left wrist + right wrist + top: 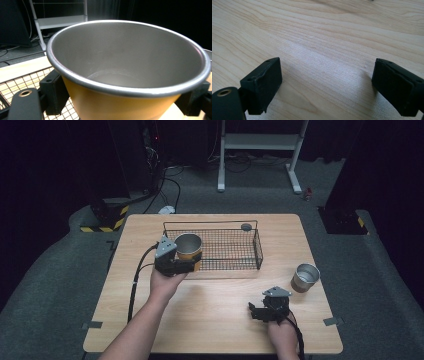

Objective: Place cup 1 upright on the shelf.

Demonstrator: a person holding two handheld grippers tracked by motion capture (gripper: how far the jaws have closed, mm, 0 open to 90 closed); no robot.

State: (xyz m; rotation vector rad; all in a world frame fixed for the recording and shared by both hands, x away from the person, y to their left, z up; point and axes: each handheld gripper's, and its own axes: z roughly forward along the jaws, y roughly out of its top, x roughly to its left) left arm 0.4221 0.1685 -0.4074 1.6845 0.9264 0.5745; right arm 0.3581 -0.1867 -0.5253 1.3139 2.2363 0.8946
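Left gripper [186,265] clamps the yellow cup [188,246] at the basket's [258,249] left end. Right gripper [256,311] stands spread, empty, near the steel cup [305,277].

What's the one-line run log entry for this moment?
left gripper: shut on yellow metal cup at left end of black wire basket | right gripper: open, empty, on wooden table | plain steel cup: right of basket

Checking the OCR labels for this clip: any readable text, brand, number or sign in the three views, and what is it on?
No readable text in any view.
Yellow cup in the left tool: plain yellow wall, bare metal inside, no print.
Steel cup on the table: no label that can be made out.
Wire basket: none.
Yellow-black hazard stripes on the floor beyond the table: a marking, no words.
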